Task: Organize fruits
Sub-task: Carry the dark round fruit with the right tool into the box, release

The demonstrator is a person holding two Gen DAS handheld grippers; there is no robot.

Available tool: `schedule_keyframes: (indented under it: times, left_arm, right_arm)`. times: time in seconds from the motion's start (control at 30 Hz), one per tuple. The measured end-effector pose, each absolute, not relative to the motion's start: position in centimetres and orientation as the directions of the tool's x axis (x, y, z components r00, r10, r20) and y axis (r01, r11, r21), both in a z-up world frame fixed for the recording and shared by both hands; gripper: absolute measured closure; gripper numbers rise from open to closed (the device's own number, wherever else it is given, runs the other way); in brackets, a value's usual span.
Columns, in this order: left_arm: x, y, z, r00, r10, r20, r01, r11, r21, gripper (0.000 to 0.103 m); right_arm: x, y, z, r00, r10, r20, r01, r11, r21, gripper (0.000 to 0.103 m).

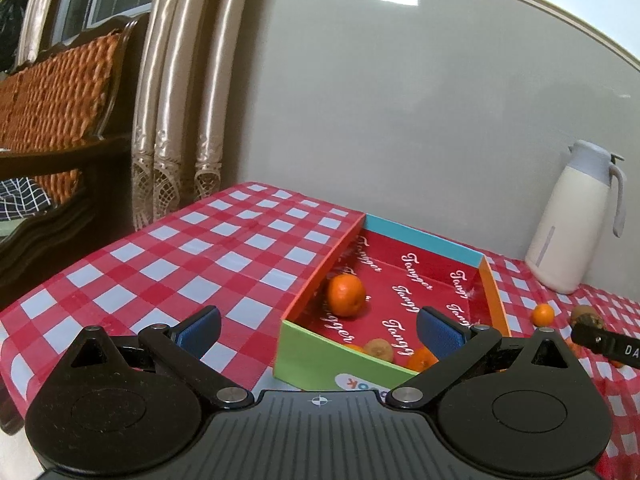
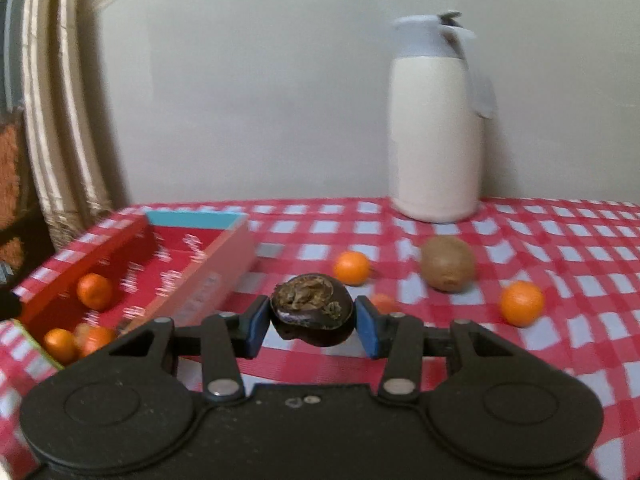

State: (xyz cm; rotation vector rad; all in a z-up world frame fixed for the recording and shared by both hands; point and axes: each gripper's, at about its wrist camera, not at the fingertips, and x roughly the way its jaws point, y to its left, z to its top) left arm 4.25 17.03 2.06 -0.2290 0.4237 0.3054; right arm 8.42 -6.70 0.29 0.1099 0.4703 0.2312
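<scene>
Right tongs pinching a dark fruit, left tongs spread; box holds several, but three oranges and a kiwi wait on my cloth.

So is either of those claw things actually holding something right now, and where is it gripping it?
Yes. The right gripper holds a dark brown rounded fruit, its blue fingers pressing its two opposite sides. The left gripper is open and holds nothing.
</scene>
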Motion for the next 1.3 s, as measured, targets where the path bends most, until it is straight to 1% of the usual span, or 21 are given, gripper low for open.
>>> schedule_keyframes:
  times: [0.13, 0.27, 0.47, 0.7, 0.73, 0.77, 0.8, 0.83, 0.97, 1.0, 1.07, 1.13, 1.3]
  left_arm:
    - [4.3, 17.5, 2.0, 0.864, 0.249, -0.438, -0.351, 0.921, -0.169, 0.0]
    - [4.0, 17.9, 2.0, 0.861, 0.281, -0.425, -0.379, 0.911, -0.165, 0.0]
    - [3.8, 19.2, 2.0, 0.85, 0.311, -0.425, -0.418, 0.889, -0.187, 0.0]
    - [3.8, 19.5, 1.9, 0.848, 0.318, -0.424, -0.423, 0.888, -0.18, 0.0]
    - [3.8, 19.6, 1.9, 0.848, 0.318, -0.424, -0.424, 0.887, -0.182, 0.0]
    - [3.8, 19.6, 1.9, 0.848, 0.318, -0.425, -0.425, 0.886, -0.185, 0.0]
    - [3.9, 19.6, 1.9, 0.847, 0.319, -0.425, -0.427, 0.885, -0.187, 0.0]
    - [3.9, 19.6, 1.9, 0.847, 0.319, -0.426, -0.427, 0.885, -0.187, 0.0]
    - [4.0, 19.3, 2.0, 0.849, 0.311, -0.427, -0.42, 0.888, -0.187, 0.0]
    - [4.0, 19.1, 2.1, 0.851, 0.31, -0.424, -0.416, 0.891, -0.183, 0.0]
    - [4.0, 18.6, 2.1, 0.854, 0.308, -0.419, -0.408, 0.897, -0.172, 0.0]
    - [4.2, 18.1, 2.2, 0.858, 0.304, -0.415, -0.398, 0.903, -0.163, 0.0]
    - [4.6, 16.2, 2.4, 0.873, 0.275, -0.403, -0.356, 0.924, -0.142, 0.0]
  right_arm:
    - [8.1, -4.7, 1.0, 0.857, 0.323, -0.401, -0.275, 0.946, 0.174, 0.058]
    - [8.1, -2.3, 1.2, 0.831, 0.4, -0.386, -0.36, 0.916, 0.175, 0.058]
    - [8.8, 1.2, 1.1, 0.786, 0.462, -0.41, -0.441, 0.885, 0.151, 0.058]
    - [9.5, 3.8, 0.8, 0.751, 0.503, -0.427, -0.496, 0.857, 0.138, 0.057]
    - [9.5, 3.9, 0.8, 0.753, 0.506, -0.421, -0.497, 0.856, 0.141, 0.056]
    - [9.5, 3.9, 0.8, 0.749, 0.516, -0.416, -0.504, 0.851, 0.148, 0.051]
    - [9.4, 3.8, 0.9, 0.748, 0.521, -0.41, -0.506, 0.848, 0.155, 0.035]
    - [9.2, 3.6, 1.0, 0.755, 0.523, -0.396, -0.504, 0.849, 0.16, 0.025]
    - [8.5, 2.3, 1.7, 0.785, 0.506, -0.358, -0.479, 0.861, 0.169, 0.024]
    - [8.5, 1.8, 1.8, 0.792, 0.501, -0.35, -0.468, 0.865, 0.18, 0.02]
    - [8.2, 0.5, 2.1, 0.81, 0.482, -0.334, -0.441, 0.876, 0.196, 0.018]
    - [7.9, -0.8, 2.4, 0.836, 0.445, -0.321, -0.402, 0.895, 0.193, 0.01]
    - [6.9, -4.5, 3.2, 0.909, 0.311, -0.279, -0.281, 0.949, 0.144, 0.001]
